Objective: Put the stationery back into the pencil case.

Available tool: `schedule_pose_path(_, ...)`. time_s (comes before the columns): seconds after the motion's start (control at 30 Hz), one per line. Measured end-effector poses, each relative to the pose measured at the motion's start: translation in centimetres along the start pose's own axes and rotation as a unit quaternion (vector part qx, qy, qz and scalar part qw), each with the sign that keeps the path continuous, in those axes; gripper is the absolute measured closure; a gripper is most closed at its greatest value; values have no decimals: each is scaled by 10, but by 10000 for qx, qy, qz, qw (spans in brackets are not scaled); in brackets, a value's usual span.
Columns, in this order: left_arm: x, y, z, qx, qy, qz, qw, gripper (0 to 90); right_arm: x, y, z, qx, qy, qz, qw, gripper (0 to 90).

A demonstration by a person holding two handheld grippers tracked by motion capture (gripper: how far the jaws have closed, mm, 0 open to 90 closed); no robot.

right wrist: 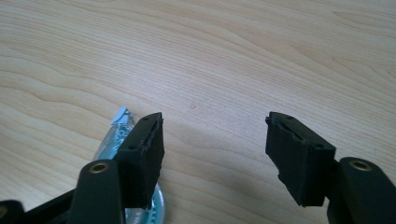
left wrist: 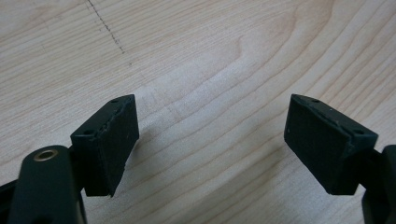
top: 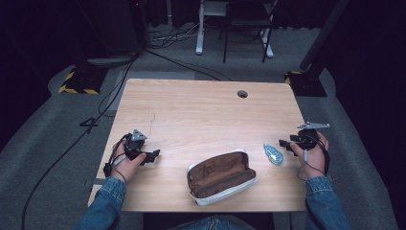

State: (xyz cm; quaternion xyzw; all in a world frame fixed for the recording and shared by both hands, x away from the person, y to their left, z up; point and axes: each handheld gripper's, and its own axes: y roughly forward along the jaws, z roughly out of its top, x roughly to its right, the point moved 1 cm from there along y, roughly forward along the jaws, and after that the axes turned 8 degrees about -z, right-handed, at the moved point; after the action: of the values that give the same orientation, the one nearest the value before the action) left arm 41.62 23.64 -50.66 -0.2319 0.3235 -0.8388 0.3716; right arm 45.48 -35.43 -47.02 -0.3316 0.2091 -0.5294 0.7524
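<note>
While both grippers rest low by the table (top: 206,110), the job looks like putting the small packet (top: 274,154) into the pouch (top: 220,176). That pouch lies open near the front edge, in the middle, with its brown inside showing. On its right sits the packet, flat on the wood and apart from the pouch.

Over there, the right gripper (top: 286,143) is just right of the packet. Its jaws stand apart with nothing between them. In the right gripper view, the packet (right wrist: 114,135) peeks out behind the left jaw, so it sits off to one side and is not lined up yet. It looks like a blue and white wrapper, but the view is too blurry to be sure.

Far on the left, the left gripper (top: 154,155) waits with its jaws wide open over bare wood.

To do this step well, the right gripper should slide sideways until the packet is in the middle of the gap. Then it should go low and close gently on the thin edge. The left one could hold the pouch's rim steady.
</note>
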Motion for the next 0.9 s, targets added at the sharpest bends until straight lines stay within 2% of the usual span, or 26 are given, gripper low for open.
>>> schedule_pose_path(0.27,-1,2,-1,-25,-7,17,10000,172,-7,-6,4,-184,35,157,9997,406)
schedule_pose_path(0.37,-1,3,-2,-7,63,49,10000,159,-9,-8,4,-237,25,187,9995,407)
schedule_pose_path(0.67,-1,4,-2,45,87,59,9999,147,-21,-13,10,-379,-124,255,9989,405)
schedule_pose_path(0.9,-2,4,-2,41,91,61,9999,147,-34,-12,13,-596,-248,328,9974,394)
